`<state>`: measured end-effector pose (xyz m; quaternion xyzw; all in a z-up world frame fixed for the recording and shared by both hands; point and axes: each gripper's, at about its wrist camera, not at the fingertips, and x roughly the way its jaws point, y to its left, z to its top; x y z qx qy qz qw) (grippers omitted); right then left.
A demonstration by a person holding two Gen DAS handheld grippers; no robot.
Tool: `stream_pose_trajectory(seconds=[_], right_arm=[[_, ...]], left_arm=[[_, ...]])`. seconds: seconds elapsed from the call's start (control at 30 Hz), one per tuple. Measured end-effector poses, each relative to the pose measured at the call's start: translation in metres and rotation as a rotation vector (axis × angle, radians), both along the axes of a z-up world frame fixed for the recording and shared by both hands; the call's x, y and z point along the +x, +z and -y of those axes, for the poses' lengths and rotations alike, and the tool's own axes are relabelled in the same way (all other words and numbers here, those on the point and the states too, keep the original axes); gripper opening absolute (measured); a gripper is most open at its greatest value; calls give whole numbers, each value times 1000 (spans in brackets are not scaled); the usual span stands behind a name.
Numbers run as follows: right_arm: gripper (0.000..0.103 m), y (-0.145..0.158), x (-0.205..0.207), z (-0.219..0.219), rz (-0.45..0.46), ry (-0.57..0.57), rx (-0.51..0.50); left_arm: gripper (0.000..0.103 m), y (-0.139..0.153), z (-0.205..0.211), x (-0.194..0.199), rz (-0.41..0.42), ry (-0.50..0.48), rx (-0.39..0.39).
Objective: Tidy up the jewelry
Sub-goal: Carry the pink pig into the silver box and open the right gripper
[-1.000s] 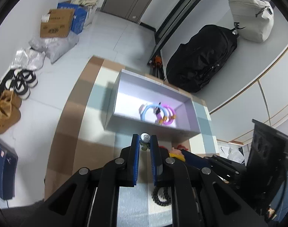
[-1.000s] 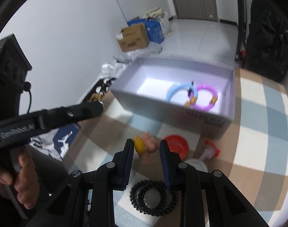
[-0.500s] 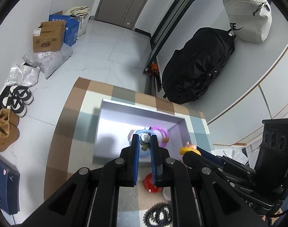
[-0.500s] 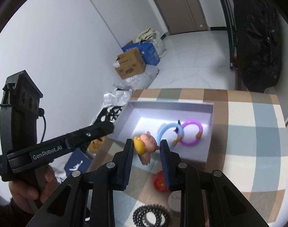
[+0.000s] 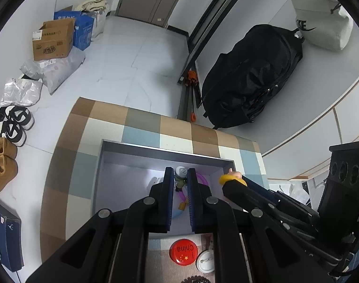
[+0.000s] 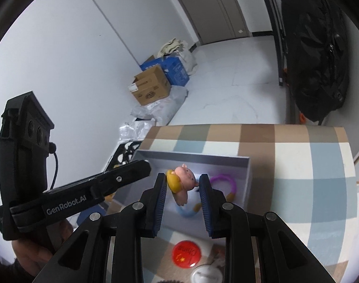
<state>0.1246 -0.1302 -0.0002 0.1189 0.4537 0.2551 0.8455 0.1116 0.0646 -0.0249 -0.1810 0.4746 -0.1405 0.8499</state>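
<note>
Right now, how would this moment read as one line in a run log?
left gripper: shut on small figurine | right gripper: shut on pig charm | both over grey box | red badge outside box

left tool (image 5: 180, 180) clamped shut, angled downward; right tool (image 6: 182, 185) gripping

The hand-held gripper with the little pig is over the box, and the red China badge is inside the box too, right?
Not quite. The red China badge lies outside the box, on the checkered cloth, as the right wrist view shows. The right hand-held gripper does hold the pig over it.
</note>
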Motion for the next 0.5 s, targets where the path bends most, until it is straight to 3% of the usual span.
stream_pose_trajectory(seconds=[0.23, 0.33, 0.5], right_arm=[[27, -13, 14, 7, -53, -25, 13], [27, -16, 18, 9, -62, -24, 19], [27, -18, 19, 12, -76, -27, 25]], left_arm=[[7, -7, 7, 9, -48, -24, 0], [7, -7, 13, 9, -24, -41, 74], [7, -15, 10, 12, -61, -38, 57]])
